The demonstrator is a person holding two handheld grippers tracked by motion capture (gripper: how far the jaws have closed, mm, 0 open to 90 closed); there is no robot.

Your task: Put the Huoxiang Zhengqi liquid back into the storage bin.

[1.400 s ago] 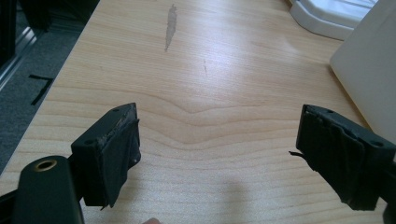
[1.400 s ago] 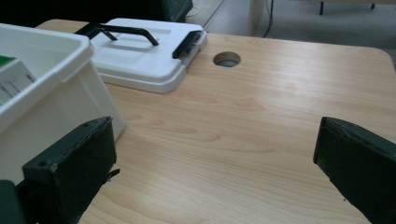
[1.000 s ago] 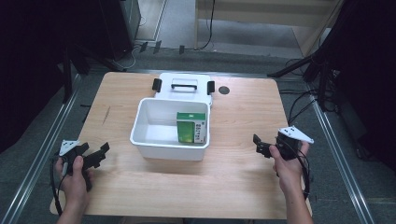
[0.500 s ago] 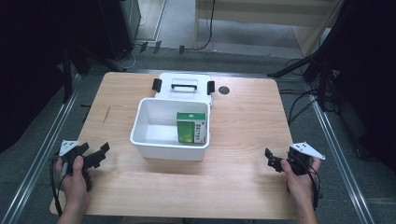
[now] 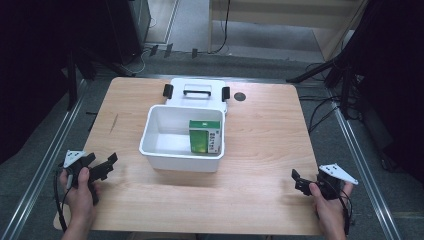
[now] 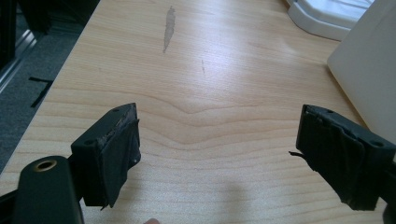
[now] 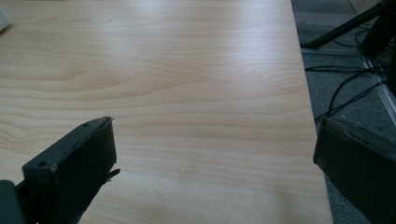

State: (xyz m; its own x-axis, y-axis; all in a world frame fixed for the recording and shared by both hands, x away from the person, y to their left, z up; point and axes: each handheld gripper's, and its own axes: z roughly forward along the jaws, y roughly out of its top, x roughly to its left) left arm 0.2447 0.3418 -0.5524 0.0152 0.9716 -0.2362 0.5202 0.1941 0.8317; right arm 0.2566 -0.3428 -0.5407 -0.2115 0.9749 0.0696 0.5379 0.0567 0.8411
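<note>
A white open bin [image 5: 155, 146] stands mid-table with a green box [image 5: 205, 136] upright inside at its right end. Behind the bin lies its white lid [image 5: 197, 91] with a handle and black clips. My left gripper [image 5: 106, 165] rests open at the front left of the table, nothing between its jaws; the left gripper view shows bare wood between them and the bin's wall [image 6: 369, 74] at the right. My right gripper [image 5: 301, 182] sits open near the front right corner, over bare wood [image 7: 205, 93] close to the table's right edge.
A small dark round hole [image 5: 240, 96] marks the wooden table [image 5: 260, 150] at the back right. Metal rails [image 5: 367, 175] run along both sides of the table. Cables [image 5: 325, 112] trail on the floor to the right.
My right gripper has drawn back toward the front right corner of the table and lower. The left gripper, bin and green box stayed put.
</note>
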